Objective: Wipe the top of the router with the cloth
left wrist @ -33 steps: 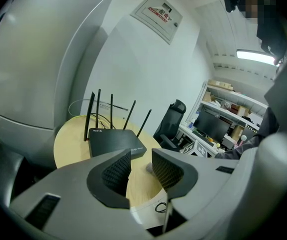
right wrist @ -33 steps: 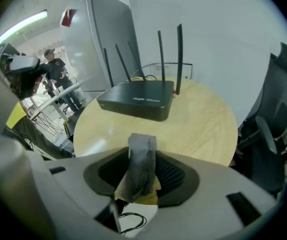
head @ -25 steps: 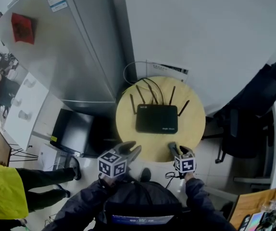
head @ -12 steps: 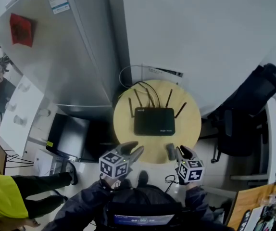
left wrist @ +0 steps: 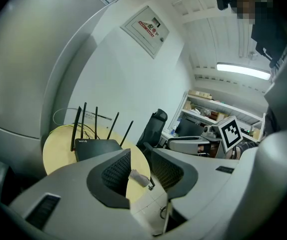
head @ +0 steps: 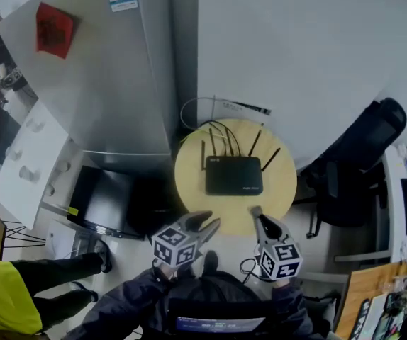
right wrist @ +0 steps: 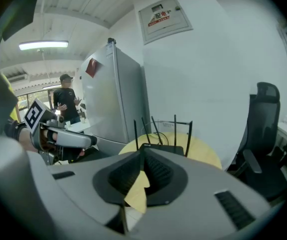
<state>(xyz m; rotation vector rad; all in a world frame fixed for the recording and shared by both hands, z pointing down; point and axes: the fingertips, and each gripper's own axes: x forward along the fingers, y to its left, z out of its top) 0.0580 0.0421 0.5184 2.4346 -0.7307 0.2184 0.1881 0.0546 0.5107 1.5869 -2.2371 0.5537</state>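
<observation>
We face the router (head: 233, 176) on the table (head: 189, 176), left hand-held gripper (left wrist: 139, 159) spread, right hand-held gripper (right wrist: 141, 161) just closed on nothing we can see; the small grey wad (left wrist: 137, 177) at the table's near edge, likely the limp, light cloth, wants pinching by a fold.

White wall (head: 296, 48), tall grey fridge (head: 104, 83), round yellow table (head: 283, 183), black office chair (head: 363, 147), ceiling strip light (left wrist: 242, 70)

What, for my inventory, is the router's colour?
The router is black, against the yellowish table; clearest in the head view.
</observation>
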